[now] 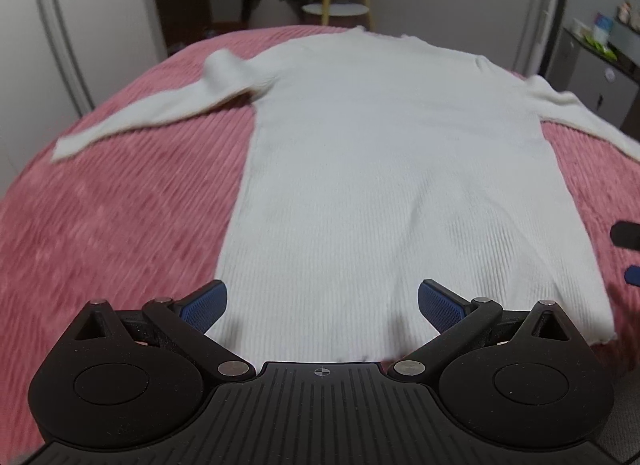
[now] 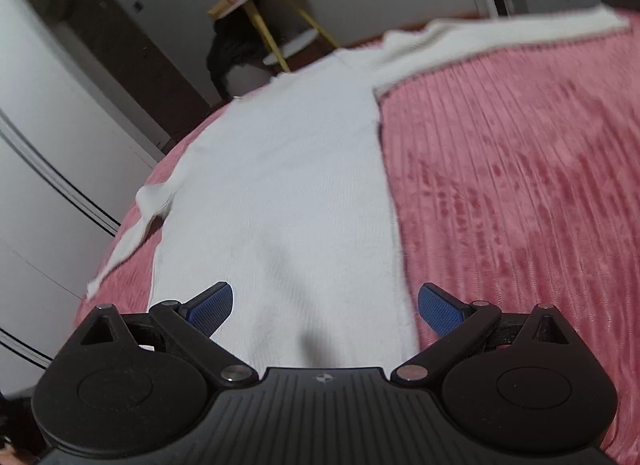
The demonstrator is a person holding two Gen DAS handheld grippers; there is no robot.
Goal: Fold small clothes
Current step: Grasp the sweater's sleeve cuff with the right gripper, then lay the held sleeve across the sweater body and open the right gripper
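Sweater lies flat on pink bedspread; left gripper and right gripper gape, empty.

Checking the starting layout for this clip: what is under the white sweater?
The white sweater lies flat on a pink ribbed blanket, which shows on both sides of it. Whatever lies directly beneath the sweater's body is covered. Both tools hang open above the hem, gripping nothing.

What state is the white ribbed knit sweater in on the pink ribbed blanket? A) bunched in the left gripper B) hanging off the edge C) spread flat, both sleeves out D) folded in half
C: the white ribbed knit sweater lies flat on the pink ribbed blanket, sleeves out to each side; left gripper and right gripper are open, holding nothing.
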